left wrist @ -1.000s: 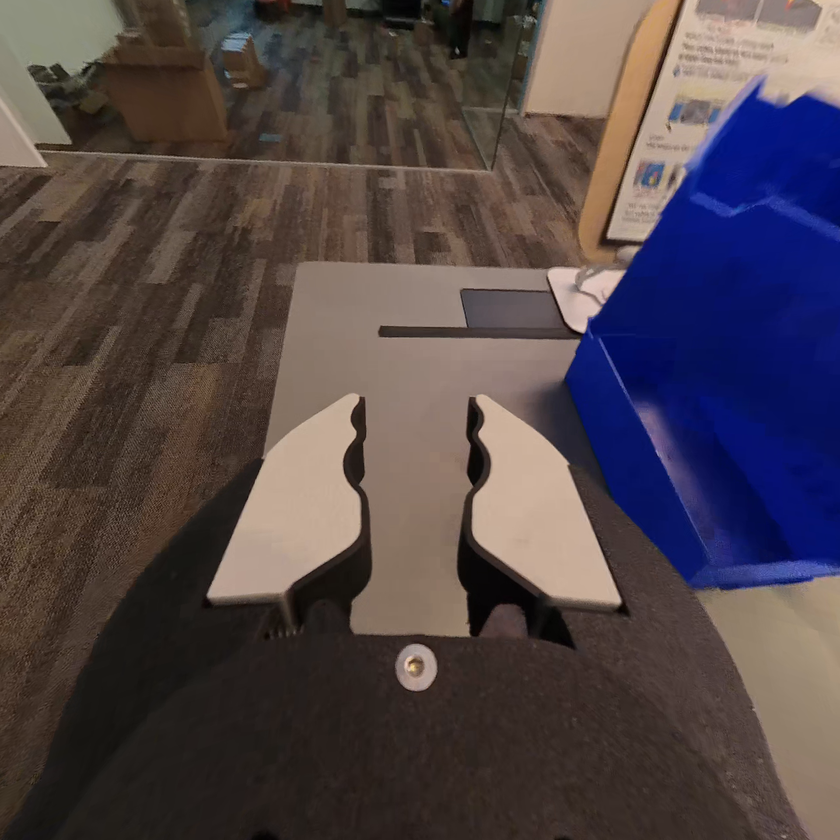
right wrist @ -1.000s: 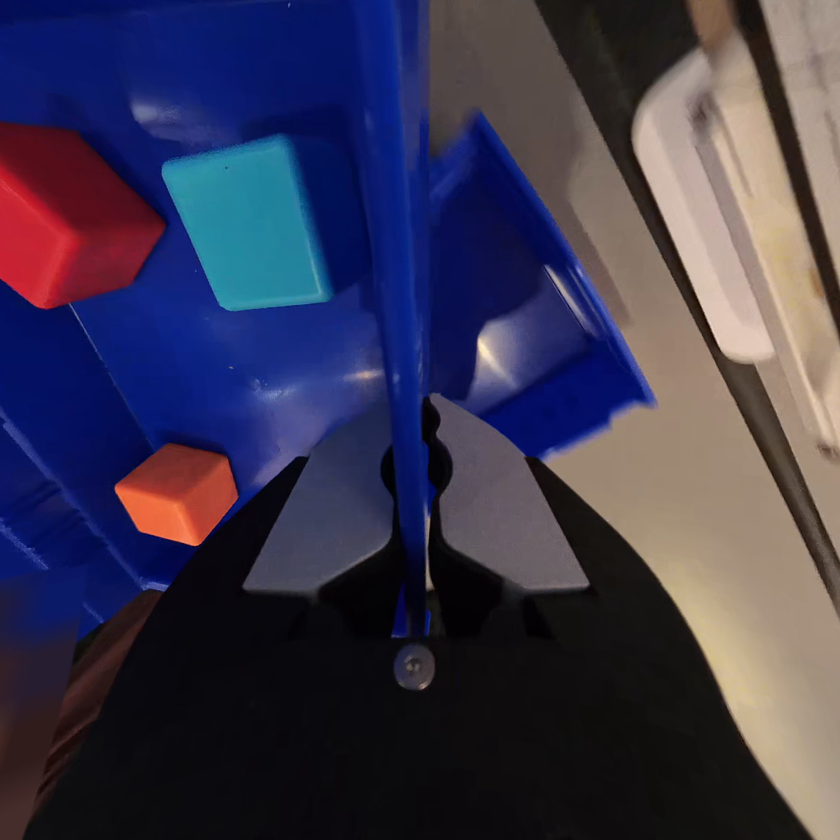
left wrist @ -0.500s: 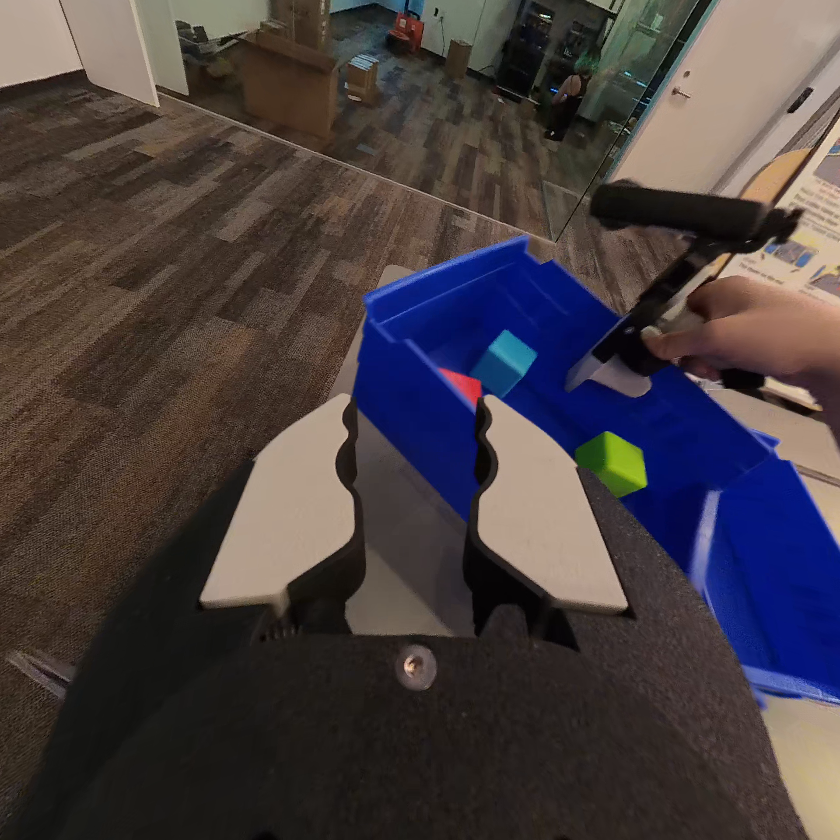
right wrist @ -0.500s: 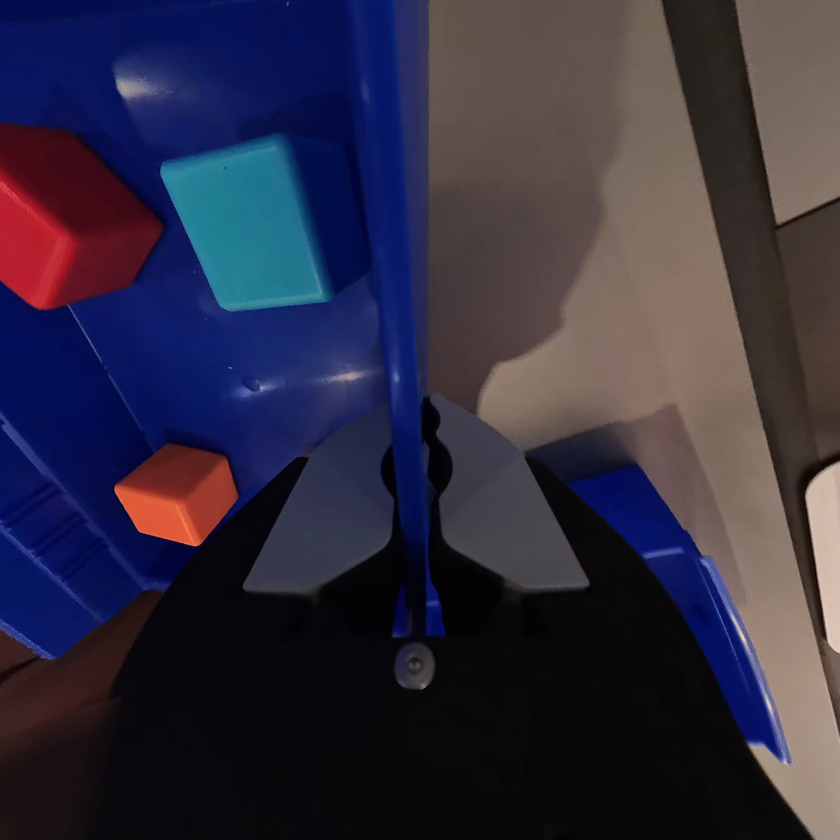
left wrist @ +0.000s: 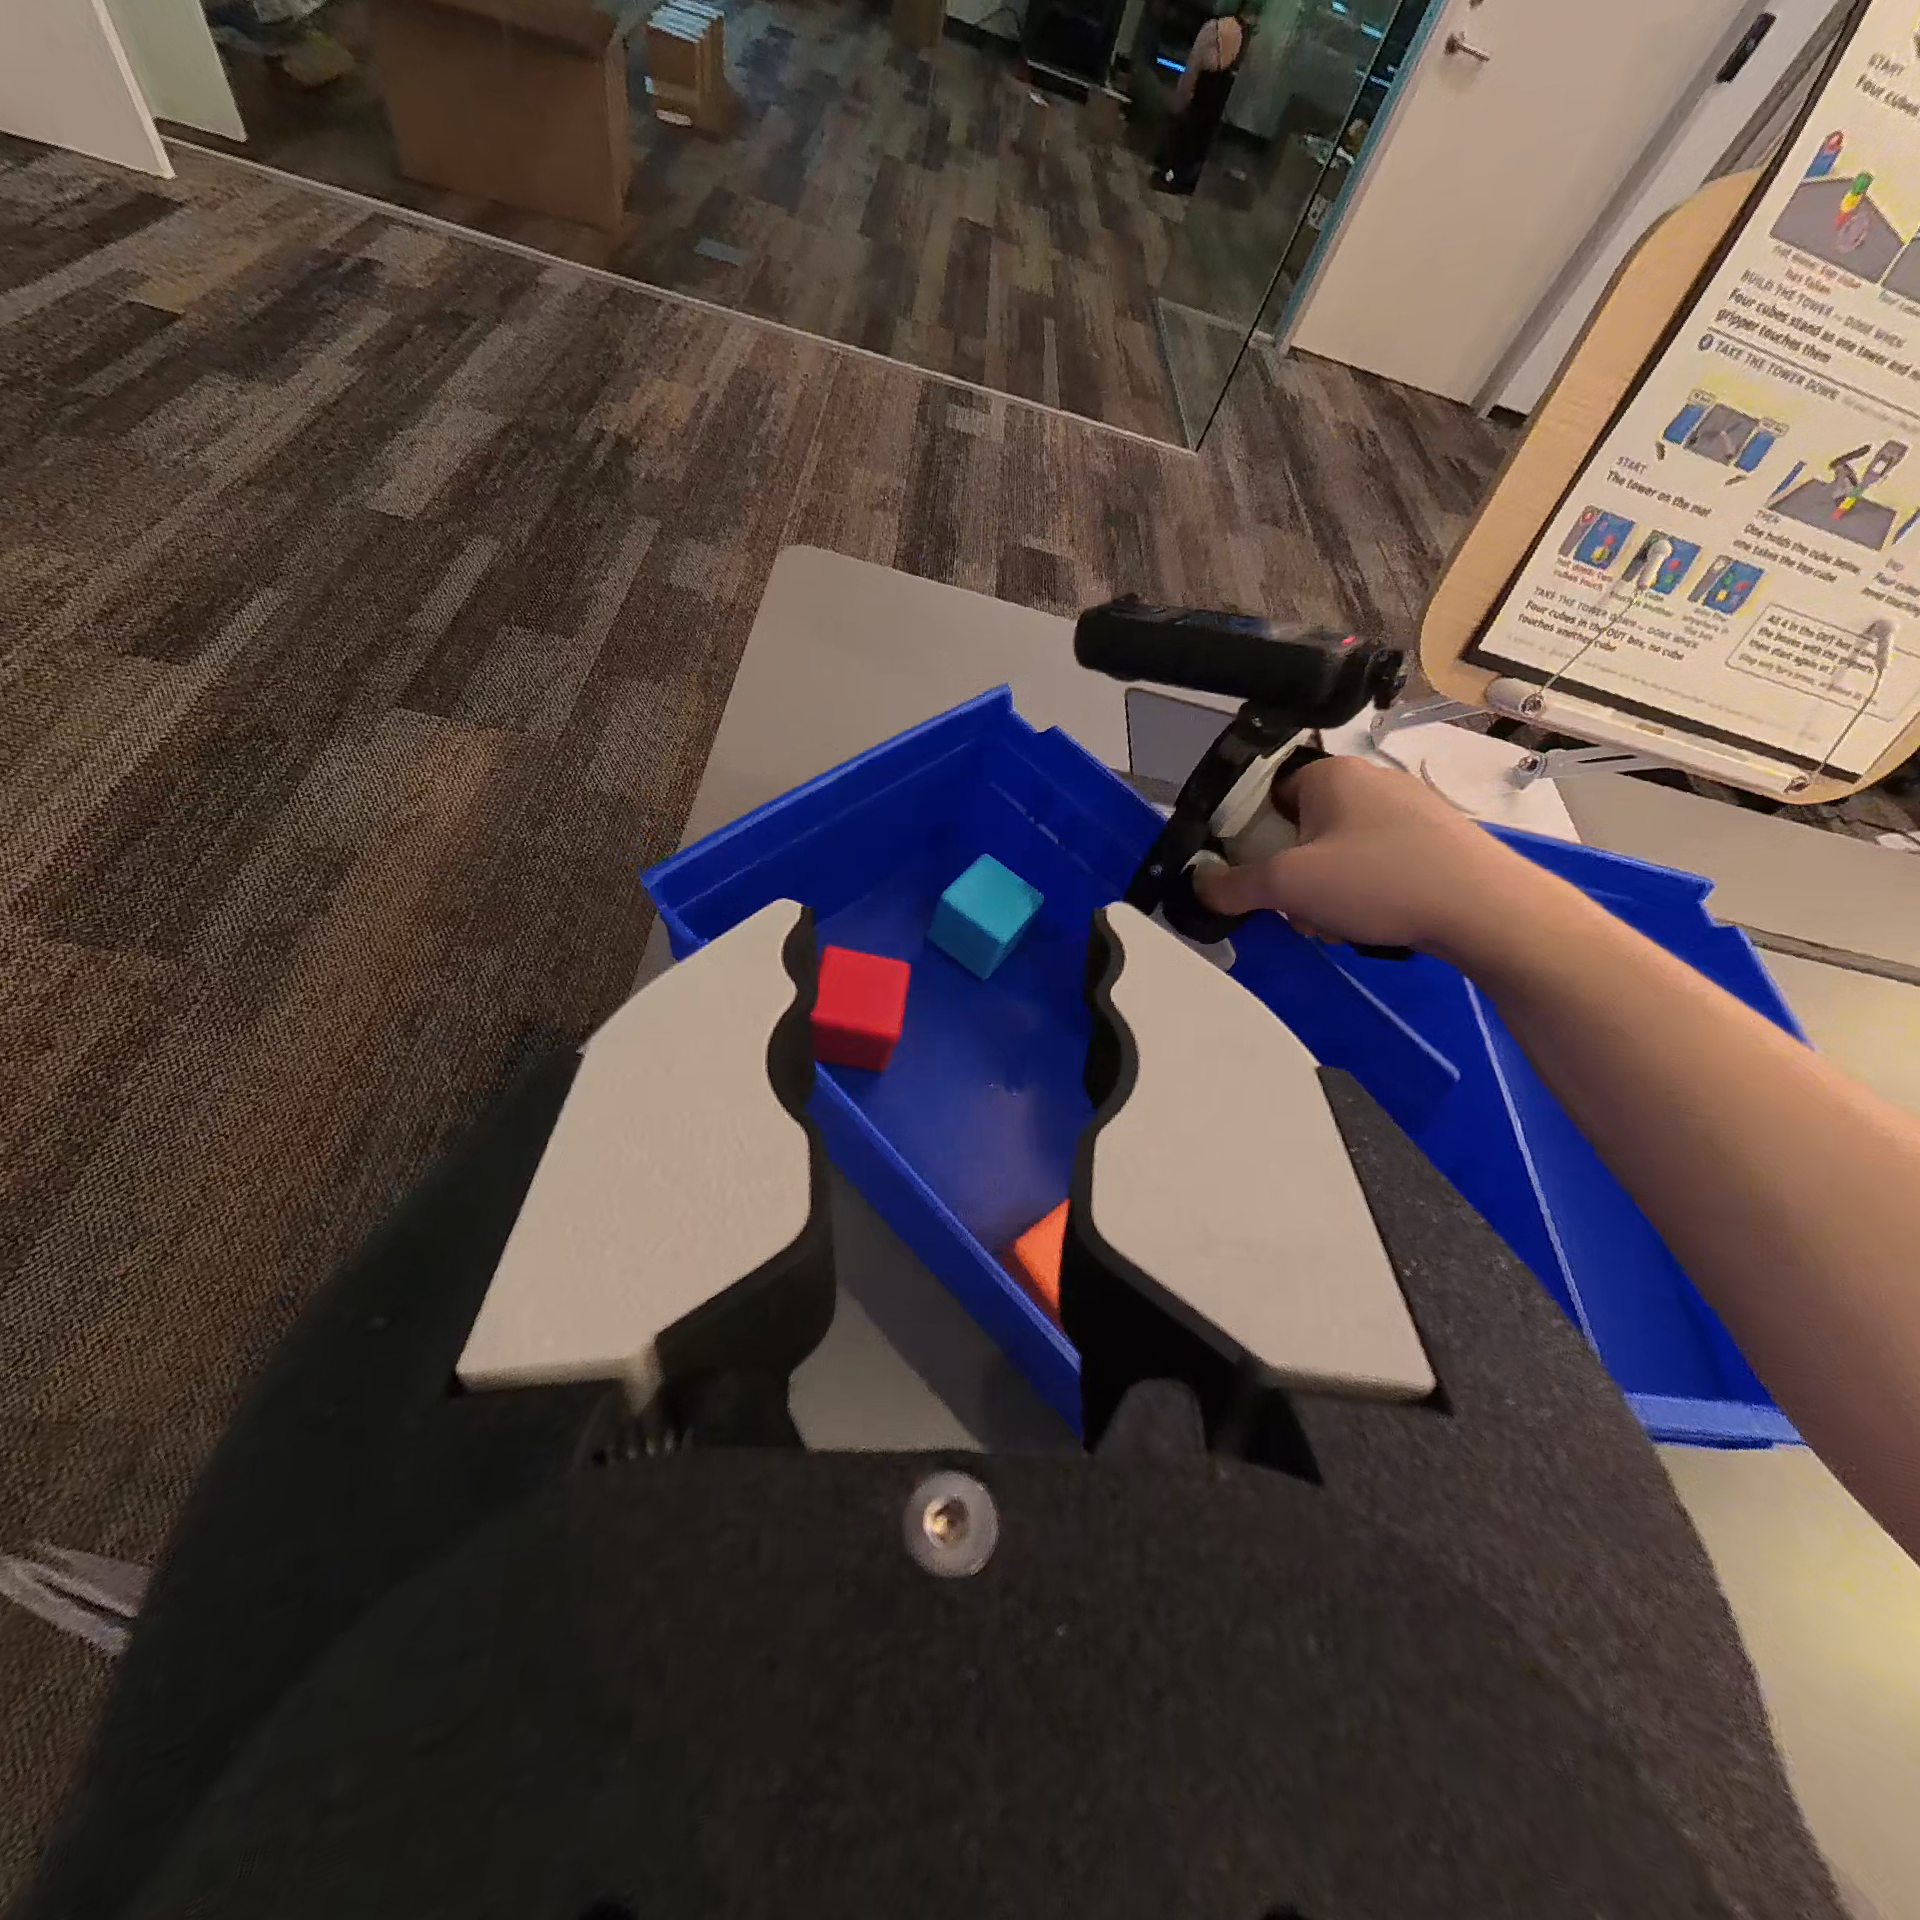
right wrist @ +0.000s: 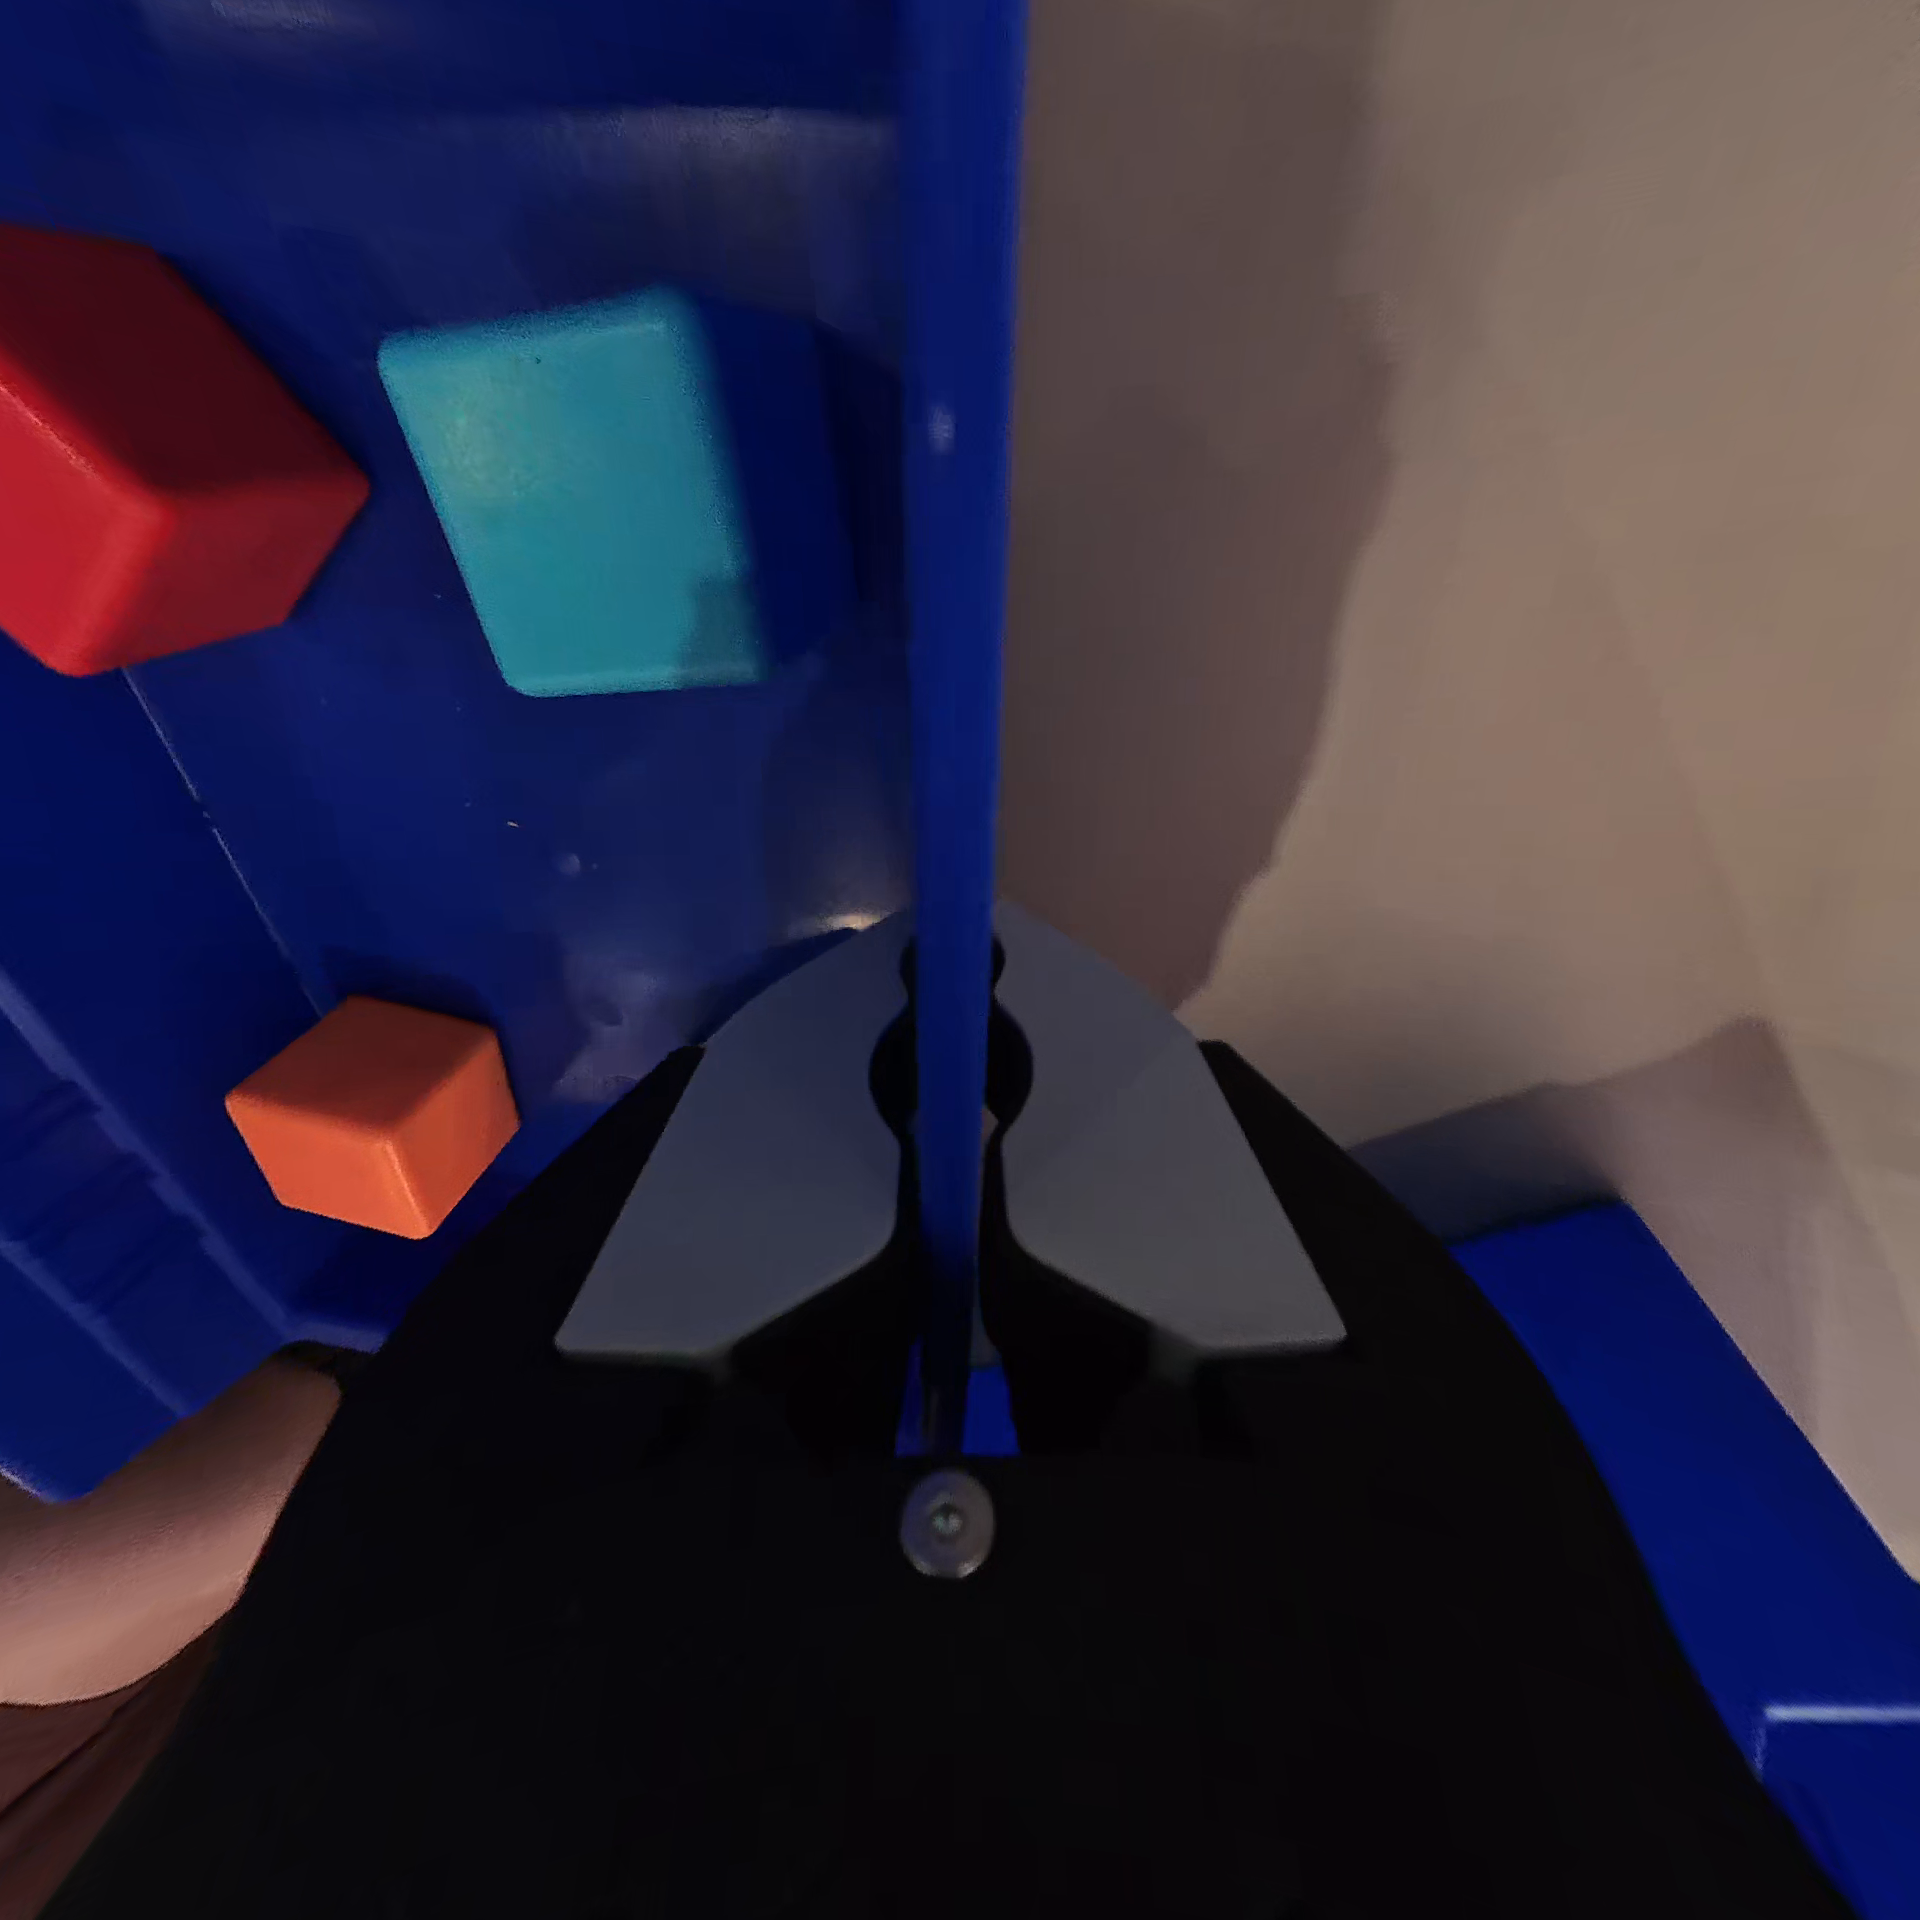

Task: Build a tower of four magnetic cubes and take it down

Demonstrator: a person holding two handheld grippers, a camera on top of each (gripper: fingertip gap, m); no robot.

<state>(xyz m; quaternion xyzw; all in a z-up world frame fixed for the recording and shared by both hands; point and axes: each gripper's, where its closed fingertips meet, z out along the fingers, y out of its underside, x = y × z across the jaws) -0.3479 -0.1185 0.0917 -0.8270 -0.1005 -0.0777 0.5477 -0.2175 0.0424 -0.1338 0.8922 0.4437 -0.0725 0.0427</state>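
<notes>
Comparing the left wrist view with those a second and half a second back: the blue bin (left wrist: 1288, 997) was a blur at the right a second ago, then crossed in front half a second ago. Now it lies level on the grey tabletop (left wrist: 883, 634), near its left edge, directly ahead of the left gripper (left wrist: 945, 956). That gripper's fingers stand well apart and hold nothing — unchanged throughout. Inside the bin, a red cube (left wrist: 860, 1006) lies by the left wall, a teal cube (left wrist: 983, 912) toward the far end, and an orange cube (left wrist: 1042, 1255) is partly hidden behind the right finger. A green cube visible half a second ago cannot be found now. A second blue bin (left wrist: 1621, 1174) lies just beside the first, under the person's forearm. The right gripper (left wrist: 1195, 914), in the person's hand (left wrist: 1340, 873), sits at the first bin's right wall.

Right wrist view: the right gripper (right wrist: 951, 1039) is closed tight on that wall (right wrist: 951, 520), as in both earlier frames. The same three cubes keep their places on the bin floor, while the tabletop behind has shifted and looks smeared. The bin was therefore carried, not emptied.

Judgement: the cubes have been brought into working position, and no tower is yet started. Releasing the wall appears the sensible next step.
</notes>
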